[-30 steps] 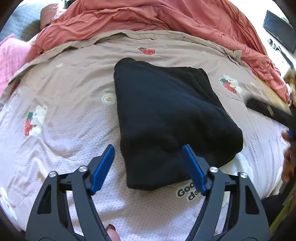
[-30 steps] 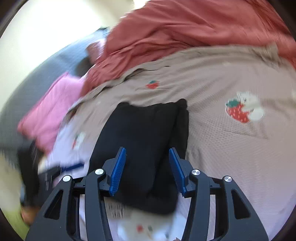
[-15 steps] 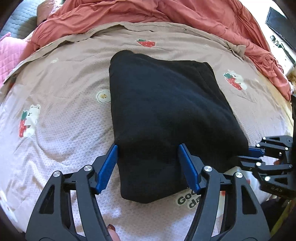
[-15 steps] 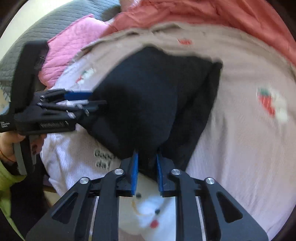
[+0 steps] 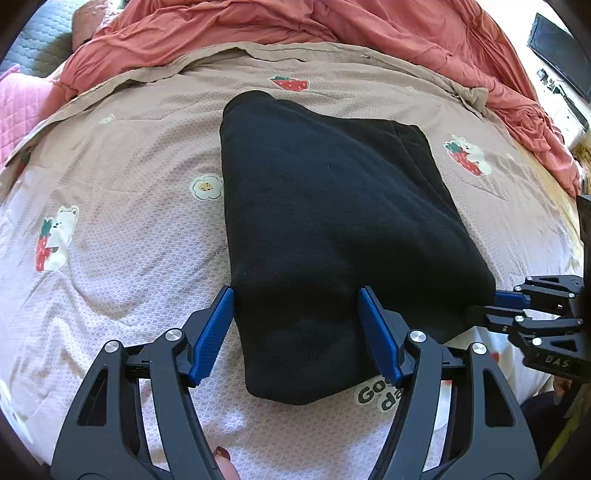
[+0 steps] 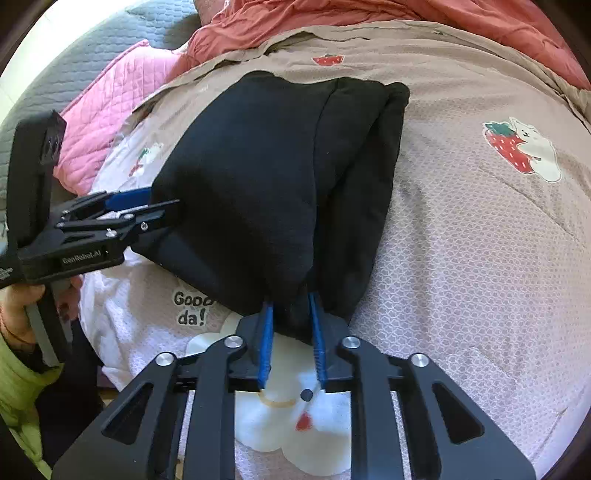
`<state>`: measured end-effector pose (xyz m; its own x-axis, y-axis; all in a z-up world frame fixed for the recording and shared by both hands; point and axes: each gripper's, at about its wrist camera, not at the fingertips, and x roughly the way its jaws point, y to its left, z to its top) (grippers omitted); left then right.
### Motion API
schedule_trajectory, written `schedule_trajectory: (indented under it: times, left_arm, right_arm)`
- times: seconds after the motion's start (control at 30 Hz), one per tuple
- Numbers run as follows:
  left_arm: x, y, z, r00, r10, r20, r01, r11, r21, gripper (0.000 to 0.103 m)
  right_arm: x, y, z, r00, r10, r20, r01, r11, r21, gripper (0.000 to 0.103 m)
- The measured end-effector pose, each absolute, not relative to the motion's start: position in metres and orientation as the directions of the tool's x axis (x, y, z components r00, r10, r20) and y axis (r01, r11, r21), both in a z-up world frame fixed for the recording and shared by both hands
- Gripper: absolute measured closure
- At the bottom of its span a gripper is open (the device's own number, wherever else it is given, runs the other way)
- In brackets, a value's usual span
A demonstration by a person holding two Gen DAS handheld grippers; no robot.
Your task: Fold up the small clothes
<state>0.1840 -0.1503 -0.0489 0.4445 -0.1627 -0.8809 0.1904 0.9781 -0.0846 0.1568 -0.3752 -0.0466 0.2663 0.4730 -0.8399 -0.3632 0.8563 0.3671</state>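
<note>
We cannot see the bedsheet beneath the folded black garment. In the left wrist view the right gripper is cut off at the frame's right edge, its tips buried in fabric. The printed lettering is partly covered. The red duvet runs beyond the top edge.

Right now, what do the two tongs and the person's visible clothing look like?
Both tongs are matte black skeletal frames with triangular cutouts, silver pivot screws and ribbed blue finger pads. The left tongs carry white lettering on the side, partly readable, above a black block body and grey handle. The right tongs look the same in build; white letters show on their side too. A lime-green sleeve covers the left arm.
</note>
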Motion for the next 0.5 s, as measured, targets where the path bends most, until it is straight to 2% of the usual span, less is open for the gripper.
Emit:
schedule_trajectory:
  times: [0.13,0.23,0.3,0.5]
  left_arm:
    - [0.186,-0.148,-0.049,0.443,-0.165,-0.881,0.180,0.979,-0.092,0.043]
    - [0.185,-0.148,-0.049,0.445,-0.164,-0.880,0.179,0.980,-0.091,0.043]
    - [0.184,-0.148,-0.049,0.447,-0.162,-0.880,0.178,0.980,-0.090,0.043]
    - [0.183,-0.150,-0.049,0.456,-0.157,-0.876,0.173,0.981,-0.086,0.043]
  right_arm:
    - [0.153,-0.389,-0.030,0.367,0.493,-0.789,-0.338,0.861,0.381,0.060]
    - [0.151,-0.395,-0.014,0.465,0.490,-0.738,-0.335,0.869,0.365,0.060]
    - [0.149,-0.390,-0.004,0.526,0.459,-0.716,-0.355,0.884,0.305,0.060]
    - [0.166,-0.359,-0.008,0.566,0.411,-0.715,-0.346,0.905,0.246,0.060]
